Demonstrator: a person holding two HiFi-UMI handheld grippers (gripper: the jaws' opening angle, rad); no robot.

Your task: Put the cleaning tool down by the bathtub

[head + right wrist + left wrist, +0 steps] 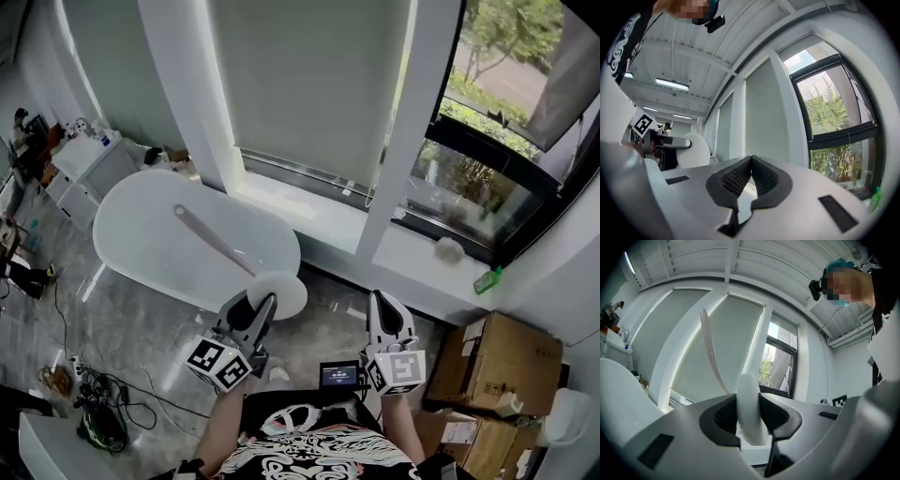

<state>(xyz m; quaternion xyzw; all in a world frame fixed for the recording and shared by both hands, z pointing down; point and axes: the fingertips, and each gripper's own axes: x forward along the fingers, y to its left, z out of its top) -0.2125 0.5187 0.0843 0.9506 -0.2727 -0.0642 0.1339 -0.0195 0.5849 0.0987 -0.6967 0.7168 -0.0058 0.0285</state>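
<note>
The cleaning tool has a round white pad and a long grey handle that reaches out over the white bathtub. My left gripper is shut on the pad's edge and holds it above the floor at the tub's near end. In the left gripper view the pad sits edge-on between the black jaws of the left gripper, and the handle rises up and left. My right gripper hangs to the right, shut and empty, its tips touching. The pad also shows in the right gripper view.
Cardboard boxes stand at the right. A long window sill runs behind the tub, with a green bottle on it. A white cabinet stands past the tub's far end. Cables lie on the floor at the left.
</note>
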